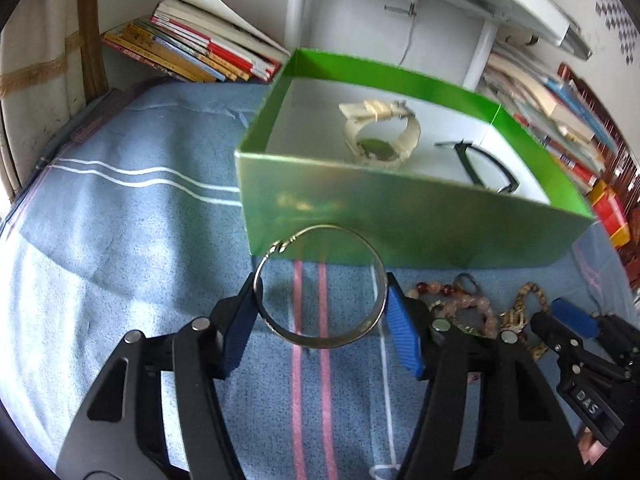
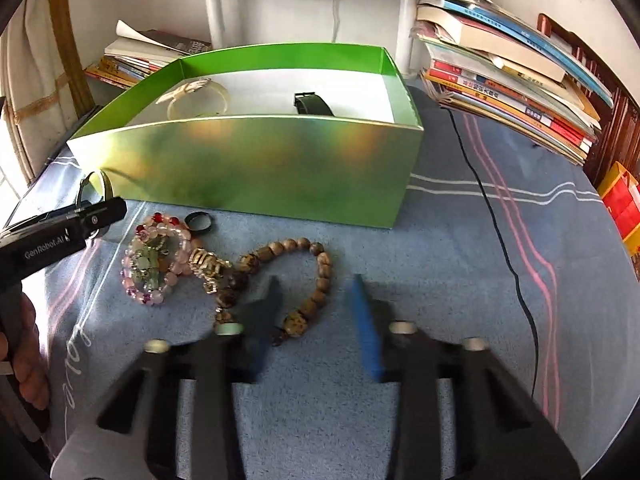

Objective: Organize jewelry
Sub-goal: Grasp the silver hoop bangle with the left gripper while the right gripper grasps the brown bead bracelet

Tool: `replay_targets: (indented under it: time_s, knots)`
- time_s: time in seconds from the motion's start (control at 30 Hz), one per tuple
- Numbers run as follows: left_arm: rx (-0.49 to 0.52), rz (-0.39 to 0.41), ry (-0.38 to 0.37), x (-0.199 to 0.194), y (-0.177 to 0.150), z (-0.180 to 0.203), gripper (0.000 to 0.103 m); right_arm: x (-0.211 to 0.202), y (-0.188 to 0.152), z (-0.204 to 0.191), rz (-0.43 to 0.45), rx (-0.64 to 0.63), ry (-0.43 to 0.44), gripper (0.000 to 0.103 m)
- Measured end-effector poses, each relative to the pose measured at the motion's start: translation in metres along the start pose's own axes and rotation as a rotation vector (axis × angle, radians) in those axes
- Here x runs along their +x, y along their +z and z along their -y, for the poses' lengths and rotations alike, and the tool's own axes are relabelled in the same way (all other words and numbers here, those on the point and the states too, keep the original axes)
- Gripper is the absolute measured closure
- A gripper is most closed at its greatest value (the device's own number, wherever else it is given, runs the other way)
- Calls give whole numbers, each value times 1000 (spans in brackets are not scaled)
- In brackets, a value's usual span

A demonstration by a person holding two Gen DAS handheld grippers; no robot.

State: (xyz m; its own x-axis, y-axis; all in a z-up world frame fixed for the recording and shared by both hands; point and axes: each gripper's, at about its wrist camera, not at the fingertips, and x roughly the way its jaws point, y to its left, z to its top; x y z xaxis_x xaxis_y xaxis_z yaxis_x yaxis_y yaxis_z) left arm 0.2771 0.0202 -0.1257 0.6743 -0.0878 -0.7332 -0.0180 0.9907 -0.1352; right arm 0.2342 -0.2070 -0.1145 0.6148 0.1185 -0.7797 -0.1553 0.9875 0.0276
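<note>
The pick-up step is in hand, with two pieces addressed at once. In the left wrist view the silver bangle [image 1: 320, 342] is clamped between the blue pads [image 1: 402, 320] of the left gripper [image 1: 322, 280], one pad against each side of the ring, just in front of the near wall of the green box [image 1: 400, 216]. In the right wrist view the right gripper [image 2: 315, 280] is set over the wooden bead bracelet [image 2: 324, 264]. Its jaws are seen apart and blurred, one on either side of the near strand, and no pressure on the beads can be made out.

The next move is judged to call for the bangle to be lifted over the box wall and released inside, clear of the white watch [image 1: 380, 136] and the black strap [image 1: 480, 168] already lying there. The right jaws must first be closed on the strand without the gold chain [image 2: 208, 266] beside it being caught.

The grip on the bangle is shown only by the left view. The rest of the pile is laid out only by the right view: the pink bead bracelets [image 2: 160, 264] and a dark ring [image 2: 199, 222] on the blue cloth [image 2: 440, 260] near the box's left corner, and a black cable [image 2: 500, 220] running towards the right edge.
</note>
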Motion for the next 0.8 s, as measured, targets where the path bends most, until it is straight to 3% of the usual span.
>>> replay_targets:
  time_s: [0.07, 0.23, 0.4, 0.8]
  knots:
    - [-1, 42, -22, -9, 0, 0, 43, 2, 2, -1, 0, 1, 12, 95]
    - [23, 129, -29, -25, -3, 5, 43, -9, -1, 4, 51, 40, 40, 95]
    - [-7, 202, -60, -47, -4, -1, 43, -50, -11, 7, 170, 85, 92, 95]
    - [56, 223, -88, -165, -61, 0, 43, -164, -40, 3, 384, 98, 154, 95]
